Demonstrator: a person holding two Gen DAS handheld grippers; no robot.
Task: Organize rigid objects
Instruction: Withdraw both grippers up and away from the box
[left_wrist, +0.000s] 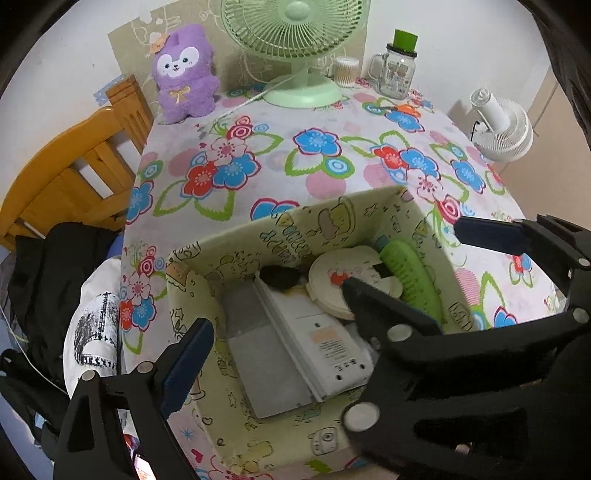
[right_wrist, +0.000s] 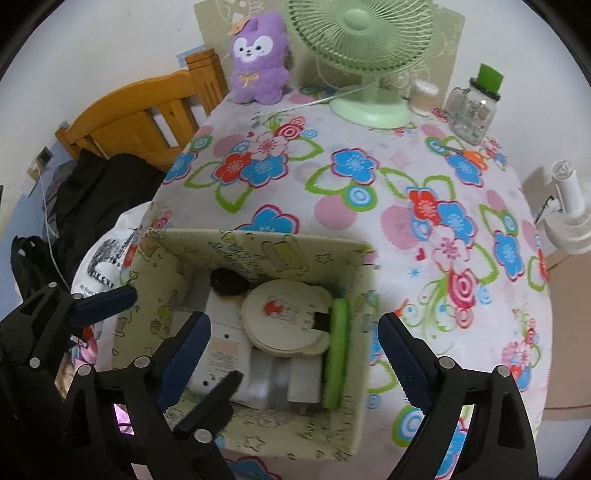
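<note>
Both claws hover over one container. The left claw (left_wrist: 284, 332) is released and carries nothing. The right claw (right_wrist: 293, 362) is likewise released, with its jaws spread wide and empty.

**Location of the work items.** The open-topped, pale yellow box with cartoon print (right_wrist: 251, 240) sits directly beneath and just ahead of both claws, on the flower-patterned tablecloth (right_wrist: 369, 166). Inside it:
- a white rectangular plastic device (left_wrist: 325, 343), below the left claw's centre line;
- a flat grey panel (left_wrist: 258, 362), touching the device on its left;
- a round cream case with a red cartoon figure (right_wrist: 284, 314), ahead of the right claw, overlapping the device;
- a green ribbed plastic piece (right_wrist: 336, 350), against the box wall nearest the right claw's right finger;
- a small black object (left_wrist: 277, 277), at the far end; its type cannot be determined.

**Handling.** All items appear stiff and light. The round case looks smooth and likely slippery: grip it across the rim. Grip the white device across its narrow width. The green ribs should give good purchase.

**Markings.** The device bears an orange label and small print, neither of them legible. The lettering on the box wall is stylised and unreadable.
</note>
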